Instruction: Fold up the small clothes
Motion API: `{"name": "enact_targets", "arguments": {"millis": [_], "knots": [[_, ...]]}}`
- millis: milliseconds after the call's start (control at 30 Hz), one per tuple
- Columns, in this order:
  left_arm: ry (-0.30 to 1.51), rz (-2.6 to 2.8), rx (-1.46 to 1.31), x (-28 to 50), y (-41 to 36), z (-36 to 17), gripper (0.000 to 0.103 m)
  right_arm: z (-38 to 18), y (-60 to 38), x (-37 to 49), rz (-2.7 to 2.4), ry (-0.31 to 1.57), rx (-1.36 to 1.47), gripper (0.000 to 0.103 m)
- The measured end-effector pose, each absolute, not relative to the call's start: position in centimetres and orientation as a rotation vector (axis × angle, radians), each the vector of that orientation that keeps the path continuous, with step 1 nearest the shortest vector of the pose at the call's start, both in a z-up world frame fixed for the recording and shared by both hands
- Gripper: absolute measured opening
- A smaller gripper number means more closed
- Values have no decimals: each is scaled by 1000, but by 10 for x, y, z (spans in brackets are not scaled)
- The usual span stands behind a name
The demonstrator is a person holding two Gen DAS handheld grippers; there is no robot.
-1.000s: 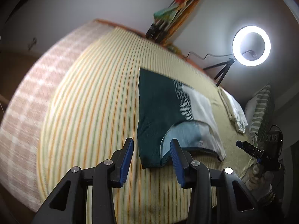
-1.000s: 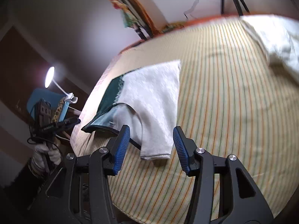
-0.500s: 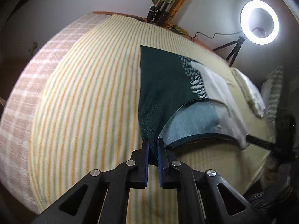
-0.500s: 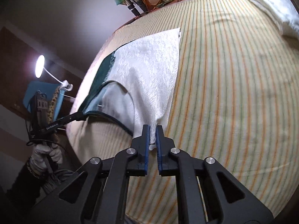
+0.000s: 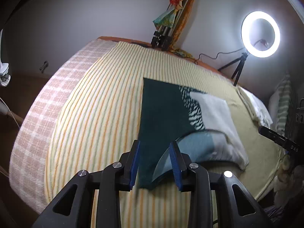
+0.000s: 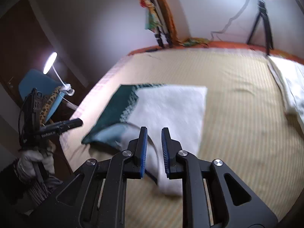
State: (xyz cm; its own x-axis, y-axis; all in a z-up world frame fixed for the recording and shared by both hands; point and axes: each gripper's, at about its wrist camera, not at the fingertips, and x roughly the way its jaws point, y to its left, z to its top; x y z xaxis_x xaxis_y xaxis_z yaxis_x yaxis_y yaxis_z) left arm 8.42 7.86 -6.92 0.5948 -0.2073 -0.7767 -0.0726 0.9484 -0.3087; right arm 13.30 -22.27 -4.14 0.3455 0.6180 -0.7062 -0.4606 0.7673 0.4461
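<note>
A small garment lies flat on the striped bed sheet. Its dark green half faces the left wrist view and its white half the right wrist view. My left gripper hovers over the near green corner. Its jaws are opening, and the cloth shows between them without the pads pressing on it. My right gripper stands over the near white corner. Its jaws are opening too, with blurred white cloth and a dark hem showing in the gap. A gloved hand holds the left gripper at the bed's edge.
A lit ring light on a tripod stands behind the bed. Folded white cloth and a striped pillow lie at the right. A tripod bundle wrapped in colourful cloth leans on the wall. A small lamp is clipped to a blue chair.
Both grippers went from open to shut on the garment's near corners half a second ago. Now both jaws have parted again, and the right gripper has pulled back and up.
</note>
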Motion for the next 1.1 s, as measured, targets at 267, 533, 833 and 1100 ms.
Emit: {"name": "enact_targets", "arguments": {"millis": [267, 533, 833, 1100], "knots": [[971, -63, -343, 108, 61, -85, 33, -61, -139, 192, 767, 999, 113, 16], [1022, -82, -316, 126, 52, -106, 33, -103, -112, 227, 746, 1078, 71, 16], [1064, -100, -244, 133, 37, -121, 33, -134, -106, 228, 713, 1104, -4, 16], [1029, -96, -341, 124, 60, -108, 38, -107, -125, 223, 717, 1094, 78, 16]]}}
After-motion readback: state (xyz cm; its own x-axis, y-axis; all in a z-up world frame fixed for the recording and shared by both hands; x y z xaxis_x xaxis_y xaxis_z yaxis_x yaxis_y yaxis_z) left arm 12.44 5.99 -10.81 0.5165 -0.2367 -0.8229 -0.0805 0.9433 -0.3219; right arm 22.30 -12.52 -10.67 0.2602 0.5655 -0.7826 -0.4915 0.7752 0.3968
